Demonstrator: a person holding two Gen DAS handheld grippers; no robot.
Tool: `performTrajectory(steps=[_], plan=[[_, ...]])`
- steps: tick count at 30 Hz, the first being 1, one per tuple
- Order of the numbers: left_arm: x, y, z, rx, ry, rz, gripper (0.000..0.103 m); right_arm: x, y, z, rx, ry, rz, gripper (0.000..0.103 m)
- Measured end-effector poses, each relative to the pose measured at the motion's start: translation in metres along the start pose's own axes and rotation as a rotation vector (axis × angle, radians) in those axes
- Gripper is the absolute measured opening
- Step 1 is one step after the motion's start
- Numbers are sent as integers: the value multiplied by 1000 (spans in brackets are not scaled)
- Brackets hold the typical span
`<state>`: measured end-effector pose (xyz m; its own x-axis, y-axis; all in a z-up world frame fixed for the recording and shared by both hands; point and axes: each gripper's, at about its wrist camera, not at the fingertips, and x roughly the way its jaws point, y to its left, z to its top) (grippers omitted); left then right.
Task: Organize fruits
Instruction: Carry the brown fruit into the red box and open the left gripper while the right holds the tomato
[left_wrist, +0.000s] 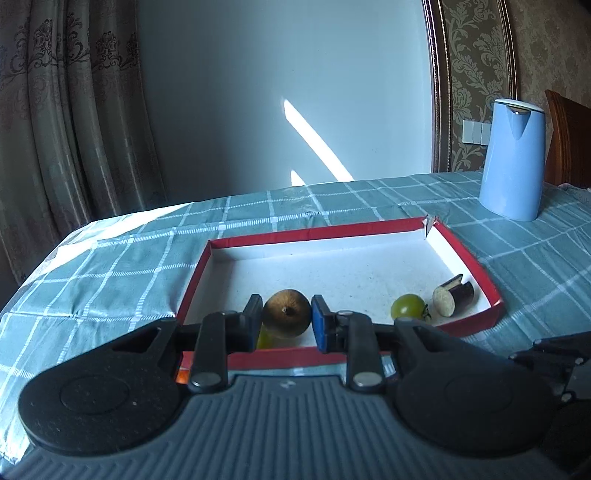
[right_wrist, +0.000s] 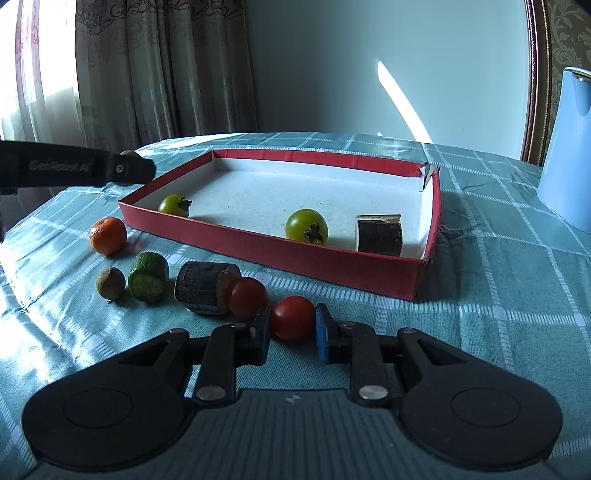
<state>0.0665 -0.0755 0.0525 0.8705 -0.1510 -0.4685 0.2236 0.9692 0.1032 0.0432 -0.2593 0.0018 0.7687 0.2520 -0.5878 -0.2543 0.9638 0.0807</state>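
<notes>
A shallow red box with a white floor lies on the checked cloth. My left gripper is shut on a brown round fruit and holds it over the box's near left corner; in the right wrist view it shows at the box's left. Inside the box lie two green tomatoes and an eggplant piece. My right gripper is shut on a red tomato at cloth level in front of the box.
In front of the box on the cloth lie another red tomato, a dark eggplant piece, a green cucumber piece, a small brown fruit and an orange. A blue kettle stands at the far right.
</notes>
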Motion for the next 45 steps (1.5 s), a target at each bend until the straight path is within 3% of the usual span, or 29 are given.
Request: performTrajectory(steps=[7,10,15,19,25,30,38,45], plan=[[54,-9,3,11,92,-12,26,0,-2,0,20,-1,13,23],[59,-7,-3,6,107,12,39,0,-2,0,22,-1,14,23],[41,7,-12,-24,90,27,46,0,-3,1,24,-2,16,23],[5,37,-27,-100,32,94,68,-1,-4,0,32,-4,21,23],[-26,89,-64,-195,27,245,71,-7,-7,-1,47,-40,16,24],[-31,119,-86,-258,53,277,71,-15,-8,-4,64,-70,4,24],[-29,120,-91,-261,49,267,84,-21,-5,-3,63,-97,-25,24],[-30,120,-92,-267,42,257,86,-13,14,36,15,-142,-30,24]])
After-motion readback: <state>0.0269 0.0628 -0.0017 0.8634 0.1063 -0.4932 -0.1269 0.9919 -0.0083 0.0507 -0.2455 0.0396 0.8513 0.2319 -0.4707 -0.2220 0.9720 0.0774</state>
